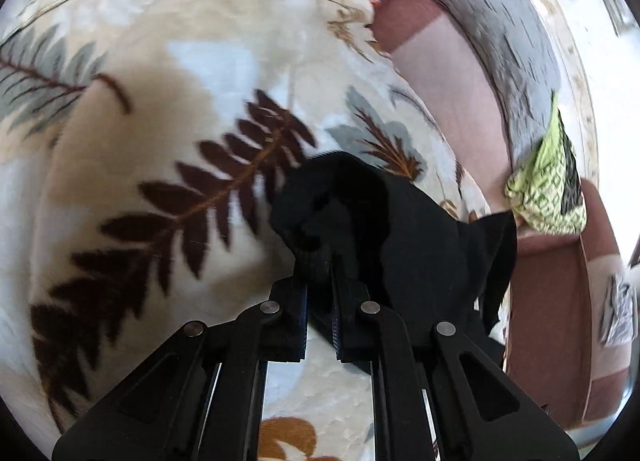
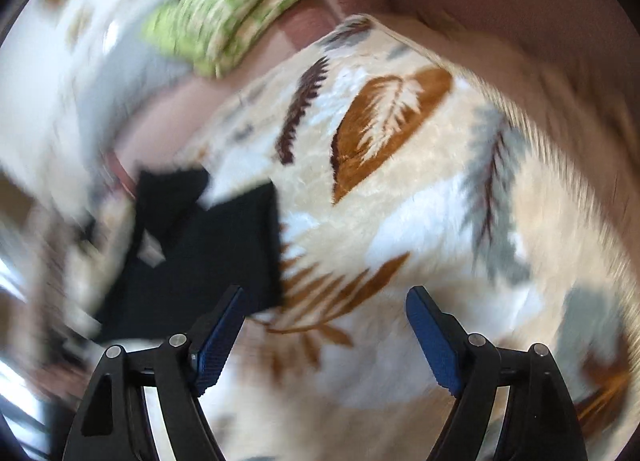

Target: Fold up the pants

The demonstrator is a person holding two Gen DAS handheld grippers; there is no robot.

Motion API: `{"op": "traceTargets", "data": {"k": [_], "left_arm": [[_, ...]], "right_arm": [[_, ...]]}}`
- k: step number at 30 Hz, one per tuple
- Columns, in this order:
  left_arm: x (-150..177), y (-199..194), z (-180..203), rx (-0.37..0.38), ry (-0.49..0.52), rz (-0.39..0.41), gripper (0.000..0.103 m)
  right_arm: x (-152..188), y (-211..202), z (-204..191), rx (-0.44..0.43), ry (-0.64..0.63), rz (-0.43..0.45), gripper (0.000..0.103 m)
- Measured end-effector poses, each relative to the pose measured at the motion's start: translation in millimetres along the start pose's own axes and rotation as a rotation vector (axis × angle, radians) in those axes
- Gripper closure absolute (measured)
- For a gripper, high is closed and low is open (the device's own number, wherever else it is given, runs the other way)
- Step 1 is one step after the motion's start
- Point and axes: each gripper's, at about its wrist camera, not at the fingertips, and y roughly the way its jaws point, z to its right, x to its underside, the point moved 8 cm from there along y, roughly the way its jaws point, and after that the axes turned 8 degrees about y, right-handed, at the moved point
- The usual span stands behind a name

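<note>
My left gripper (image 1: pixel 320 261) clamps a bunched edge of the black pants (image 1: pixel 400 229), lying at five o'clock on the leaf-print blanket (image 1: pixel 160 121). My right gripper (image 2: pixel 326 305) stands open, empty. The fabric looks soft and limp; I judge the free corner best for the second hold.

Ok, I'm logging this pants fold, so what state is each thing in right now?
Black fabric pants: bunched, one end pinched, lying on the blanket.
Left claw: shut on the pants.
Right claw: open, nothing between its pads, over the blanket beside the pants.
Cream leaf-print fleece blanket: spread out.
Green patterned cloth: crumpled at the blanket's far side.
</note>
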Motion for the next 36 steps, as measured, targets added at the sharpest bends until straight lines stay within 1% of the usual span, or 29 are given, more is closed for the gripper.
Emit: {"op": "traceTargets", "data": {"k": [1, 4, 5, 6, 9, 12, 13, 14, 15, 16, 18, 19, 20, 21, 22, 23, 24, 25, 26, 28, 29, 31, 33, 36], "left_arm": [[-1, 1, 4, -0.001, 0.013, 0.002, 0.095], [-6, 3, 8, -0.003, 0.024, 0.024, 0.093], [-6, 4, 7, 0.002, 0.015, 0.022, 0.09], [-7, 6, 7, 0.008, 0.002, 0.018, 0.09], [-7, 7, 4, 0.026, -0.027, 0.022, 0.09], [-7, 3, 10, 0.026, -0.007, 0.037, 0.09], [-8, 1, 13, 0.026, 0.006, 0.045, 0.093], [-8, 0, 16, 0.024, 0.023, 0.049, 0.093], [-8, 0, 18, 0.019, 0.037, 0.048, 0.093], [-8, 0, 20, 0.015, 0.047, 0.047, 0.093], [-7, 3, 23, 0.025, 0.049, 0.043, 0.093], [-7, 5, 23, 0.04, 0.037, 0.037, 0.093], [-7, 5, 21, 0.042, 0.024, 0.037, 0.093], [-7, 6, 20, 0.042, 0.015, 0.036, 0.093], [-7, 5, 18, 0.04, 0.006, 0.038, 0.093], [-6, 3, 17, 0.011, 0.014, 0.044, 0.098], [-5, 1, 15, -0.018, 0.026, 0.05, 0.099], [-3, -4, 16, -0.051, 0.041, 0.05, 0.099], [-2, -11, 19, -0.067, 0.059, 0.069, 0.099], [1, -31, 26, -0.074, 0.08, 0.116, 0.099], [5, -43, 31, -0.075, 0.094, 0.136, 0.099], [15, -61, 34, -0.061, 0.093, 0.145, 0.099], [29, -80, 31, -0.05, 0.064, 0.141, 0.099], [51, -109, 16, -0.014, -0.043, 0.114, 0.099]], "right_arm": [[-1, -4, 5, -0.085, 0.1, -0.01, 0.022], [1, -4, 10, -0.242, 0.282, -0.045, 0.022], [2, -2, 9, -0.257, 0.296, -0.052, 0.022], [2, -1, 7, -0.274, 0.308, -0.061, 0.022], [4, 5, -1, -0.26, 0.283, -0.078, 0.022], [2, 12, -10, -0.27, 0.255, -0.087, 0.022], [1, 16, -16, -0.293, 0.24, -0.098, 0.028], [1, 19, -24, -0.315, 0.225, -0.114, 0.036], [2, 23, -26, -0.31, 0.213, -0.127, 0.043], [4, 29, -26, -0.291, 0.216, -0.143, 0.045], [12, 43, -22, -0.248, 0.24, -0.19, 0.054], [11, 45, -23, -0.232, 0.236, -0.185, 0.054], [9, 46, -25, -0.25, 0.242, -0.18, 0.055], [7, 47, -27, -0.271, 0.257, -0.175, 0.059], [6, 50, -28, -0.286, 0.272, -0.178, 0.072], [7, 52, -29, -0.287, 0.269, -0.187, 0.086], [9, 56, -29, -0.251, 0.248, -0.193, 0.099], [9, 56, -30, -0.233, 0.229, -0.188, 0.099], [9, 56, -33, -0.222, 0.208, -0.181, 0.099], [6, 48, -39, -0.203, 0.167, -0.15, 0.099], [6, 41, -41, -0.216, 0.156, -0.137, 0.099], [7, 25, -41, -0.232, 0.15, -0.115, 0.099], [12, 9, -43, -0.26, 0.145, -0.106, 0.099], [25, -15, -38, -0.301, 0.166, -0.112, 0.099]]}}
